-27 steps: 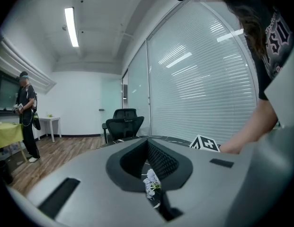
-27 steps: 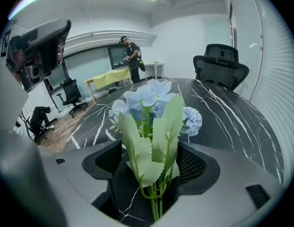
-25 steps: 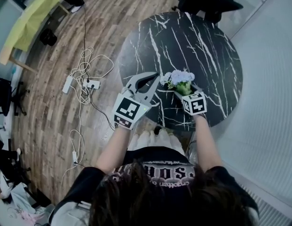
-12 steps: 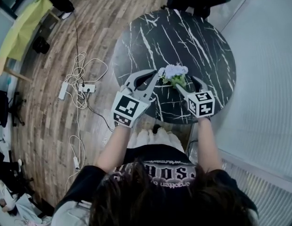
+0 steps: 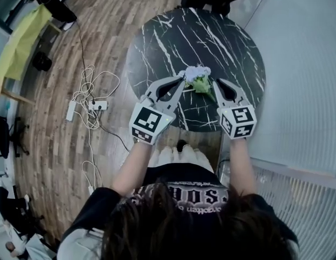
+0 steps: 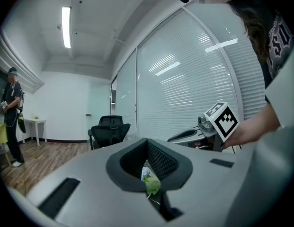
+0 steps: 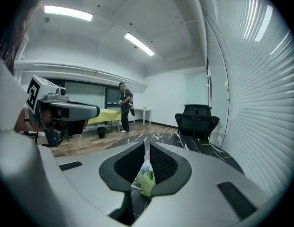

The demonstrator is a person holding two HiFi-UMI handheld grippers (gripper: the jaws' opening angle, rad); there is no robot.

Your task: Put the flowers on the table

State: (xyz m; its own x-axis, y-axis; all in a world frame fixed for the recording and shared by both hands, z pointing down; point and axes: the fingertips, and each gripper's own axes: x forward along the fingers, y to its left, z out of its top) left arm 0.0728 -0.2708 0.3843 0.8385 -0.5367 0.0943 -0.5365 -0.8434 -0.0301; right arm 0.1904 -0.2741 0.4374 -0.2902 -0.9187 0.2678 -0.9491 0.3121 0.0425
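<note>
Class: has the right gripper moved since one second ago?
Yes. The right gripper drew back toward the round black marble table's near rim, tongs closing empty beside the pale blue flowers.

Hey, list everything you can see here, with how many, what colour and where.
table: one, black with white veins, centre.
flowers: one bunch, white and green, on the table's nearer half.
chair: one, black, beyond the table.
cables: one tangle, white, on the wooden floor left of the table.
desk: one, yellow-green, far left.
bystander: one, dark clothes, beside the desk.
left gripper: one, grey, jaws together, left of the flowers.
right gripper: one, grey, jaws closing, nearly together, flowers showing through the gap.
</note>
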